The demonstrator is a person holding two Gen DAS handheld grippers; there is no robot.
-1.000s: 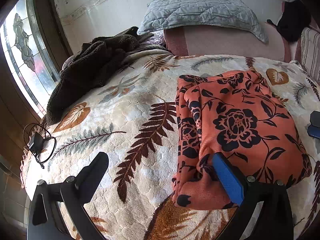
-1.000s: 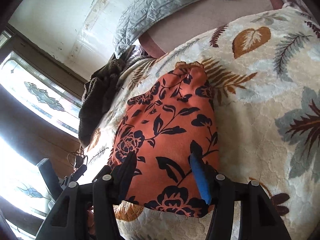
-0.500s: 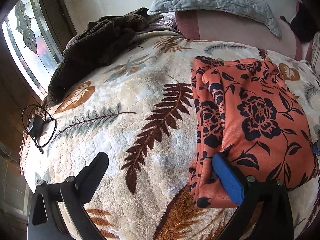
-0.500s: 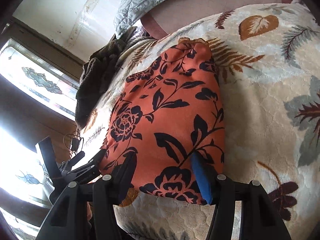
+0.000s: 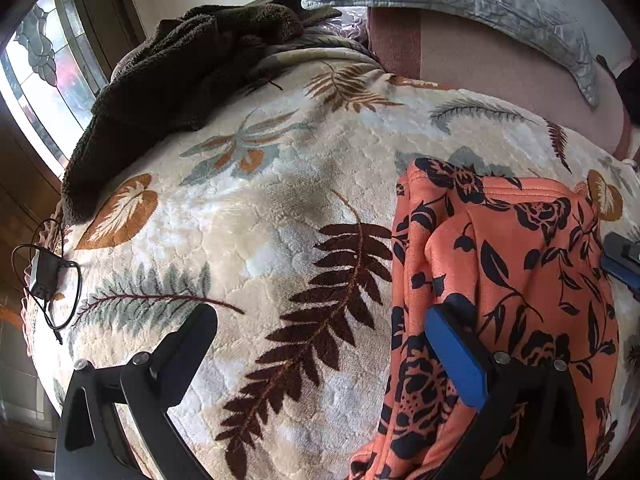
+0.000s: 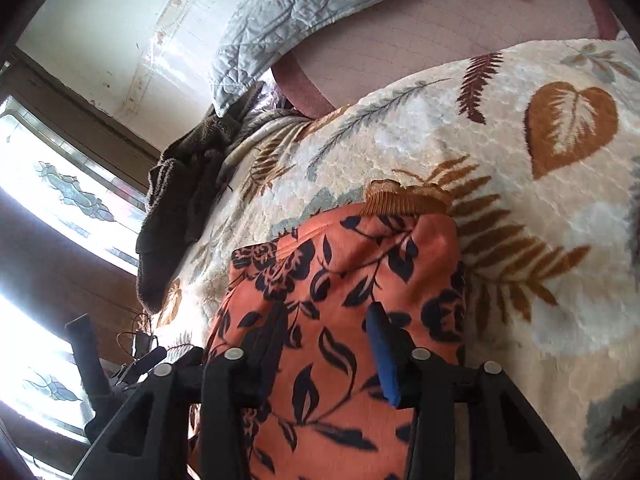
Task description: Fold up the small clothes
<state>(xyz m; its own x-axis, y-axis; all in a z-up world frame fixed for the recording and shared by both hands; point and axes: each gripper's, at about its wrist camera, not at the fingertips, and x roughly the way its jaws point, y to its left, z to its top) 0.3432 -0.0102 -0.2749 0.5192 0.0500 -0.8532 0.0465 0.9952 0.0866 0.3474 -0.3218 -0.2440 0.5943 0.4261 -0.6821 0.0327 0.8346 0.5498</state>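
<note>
Near my right finger (image 5: 456, 356) the orange floral garment (image 5: 520, 280) has slid closer; both grippers have advanced. Left gripper (image 5: 320, 356) gapes wide, right gripper (image 6: 328, 344) narrower astride it, ungripped, so the next fold looks imminent.

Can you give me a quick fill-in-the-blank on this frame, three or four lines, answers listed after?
1. The folded orange garment with black flowers lies on a cream plush blanket printed with ____.
2. The dark brown fuzzy throw is bunched near the stained-glass ____.
3. The left tongs are spread wide, so they are ____.
4. The grey quilted ____ rests at the head of the bed.

Missing words: leaves; window; open; pillow
</note>
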